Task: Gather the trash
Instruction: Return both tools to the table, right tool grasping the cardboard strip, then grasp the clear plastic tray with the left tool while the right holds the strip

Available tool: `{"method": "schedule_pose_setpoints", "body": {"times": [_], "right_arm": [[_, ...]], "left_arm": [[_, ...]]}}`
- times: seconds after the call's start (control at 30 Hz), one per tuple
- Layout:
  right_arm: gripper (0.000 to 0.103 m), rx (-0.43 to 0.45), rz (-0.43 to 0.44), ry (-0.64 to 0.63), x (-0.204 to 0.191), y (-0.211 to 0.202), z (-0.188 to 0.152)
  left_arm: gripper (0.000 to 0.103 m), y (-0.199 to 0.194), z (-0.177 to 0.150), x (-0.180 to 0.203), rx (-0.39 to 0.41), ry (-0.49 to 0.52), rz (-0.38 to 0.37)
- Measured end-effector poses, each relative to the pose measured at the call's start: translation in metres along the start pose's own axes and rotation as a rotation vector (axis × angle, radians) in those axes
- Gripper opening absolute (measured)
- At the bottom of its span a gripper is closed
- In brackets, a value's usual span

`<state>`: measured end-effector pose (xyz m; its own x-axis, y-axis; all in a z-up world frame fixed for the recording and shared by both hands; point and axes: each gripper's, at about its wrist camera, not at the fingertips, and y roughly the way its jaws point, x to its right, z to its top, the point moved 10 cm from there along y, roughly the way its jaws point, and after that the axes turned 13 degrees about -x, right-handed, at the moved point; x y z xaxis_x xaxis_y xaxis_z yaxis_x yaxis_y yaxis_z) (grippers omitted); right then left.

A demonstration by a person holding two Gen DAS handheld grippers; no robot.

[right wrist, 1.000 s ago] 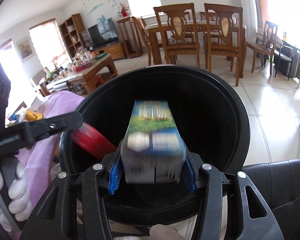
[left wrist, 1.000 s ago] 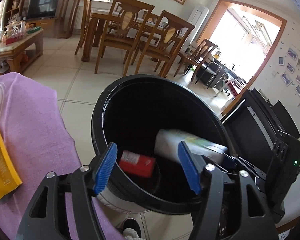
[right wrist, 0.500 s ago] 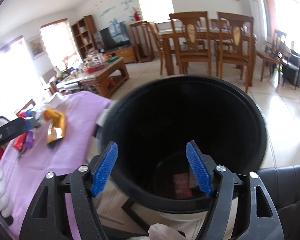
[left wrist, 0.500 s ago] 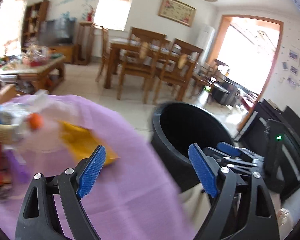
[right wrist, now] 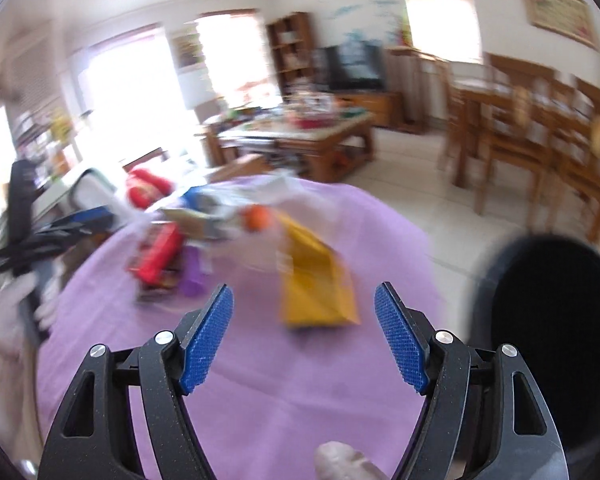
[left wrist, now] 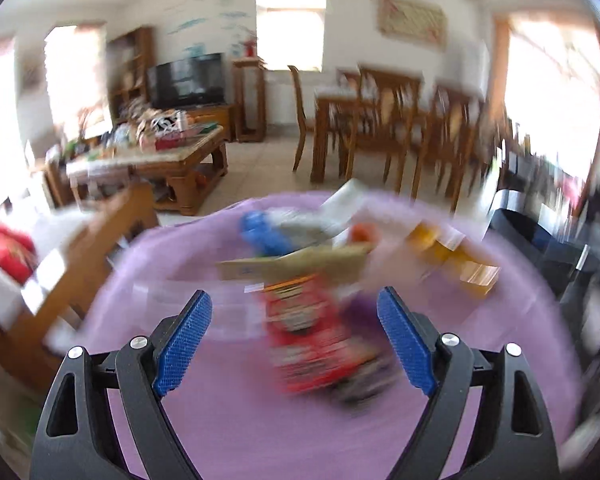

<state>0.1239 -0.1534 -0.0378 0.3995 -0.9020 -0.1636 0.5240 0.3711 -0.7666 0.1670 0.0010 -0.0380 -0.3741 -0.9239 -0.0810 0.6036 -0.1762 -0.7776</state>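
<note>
A: Left gripper (left wrist: 294, 342) is spread wide and empty, right gripper (right wrist: 304, 338) empty with jaws narrowing; which first?

B: Nearest; the red packet (left wrist: 308, 344) lies ahead of the left on the purple worktop (left wrist: 260, 432); the yellow pouch (right wrist: 318, 288) beyond the right; slow down, straddle each squarely; bin (right wrist: 556, 312) waits beside.

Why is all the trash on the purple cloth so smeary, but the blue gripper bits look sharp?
Left wrist view: red packet smeared by motion blur, left gripper crisp. Right wrist view: yellow packet and black bin blurred, right gripper sharp; windows glare white; fisheye bends the room.
</note>
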Motion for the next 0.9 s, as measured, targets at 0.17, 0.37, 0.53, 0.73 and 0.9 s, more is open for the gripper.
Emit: {"method": "schedule_pose_setpoints", "body": {"times": [0.17,0.37,0.53,0.73,0.9], "right_arm": [[0.065,-0.045,0.072,-0.193,-0.068,0.047,0.054],[0.052,-0.124,0.049,-0.403,-0.120,0.119,0.092],[0.040,-0.175,-0.028,-0.509,-0.123,0.160,0.103],[0.022,-0.252,-0.030,-0.536,-0.128,0.186,0.086],[0.012,-0.230,0.010,-0.502,-0.137,0.174,0.071]], "left_arm": [[0.084,0.030,-0.009,-0.041,-0.078,0.245,0.029],[0.084,0.052,-0.009,-0.059,-0.104,0.410,0.008],[0.084,0.072,-0.020,-0.053,-0.154,0.539,-0.012],[0.084,0.076,-0.021,-0.043,-0.135,0.527,-0.021],[0.063,0.064,-0.021,-0.047,-0.137,0.444,-0.028]]}}
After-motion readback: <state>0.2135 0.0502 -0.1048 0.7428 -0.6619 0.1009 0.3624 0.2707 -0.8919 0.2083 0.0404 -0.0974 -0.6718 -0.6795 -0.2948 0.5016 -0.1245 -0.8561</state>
